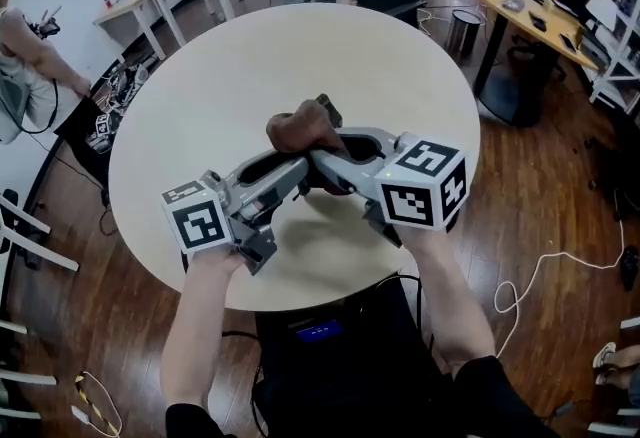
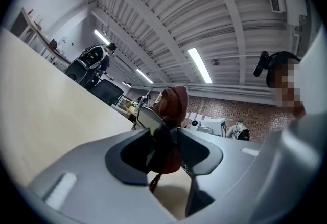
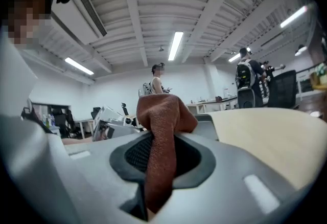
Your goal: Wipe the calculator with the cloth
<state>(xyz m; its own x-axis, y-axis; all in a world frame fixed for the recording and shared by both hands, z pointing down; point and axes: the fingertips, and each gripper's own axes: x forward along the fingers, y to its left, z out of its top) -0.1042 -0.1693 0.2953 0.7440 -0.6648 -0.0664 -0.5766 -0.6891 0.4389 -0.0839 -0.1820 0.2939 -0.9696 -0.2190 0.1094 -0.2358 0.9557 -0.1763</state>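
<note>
Calculator [image 2: 147, 119] upright over the round table's [image 1: 250, 66] centre, pinched by the left gripper [image 1: 295, 164] reaching from 7 o'clock; right gripper [image 1: 335, 151], from 4 o'clock, clamps a brown cloth [image 1: 300, 129] bunched against it.

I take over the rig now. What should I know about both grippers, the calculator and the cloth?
Left gripper: jaws around the calculator, which stands on edge over the table; whether they press it is unclear.
Right gripper: shut on the cloth, bunched against the calculator.
Done: cloth is at the calculator; how much is wiped cannot be told.
Left: probably finish wiping, then set both down.
</note>
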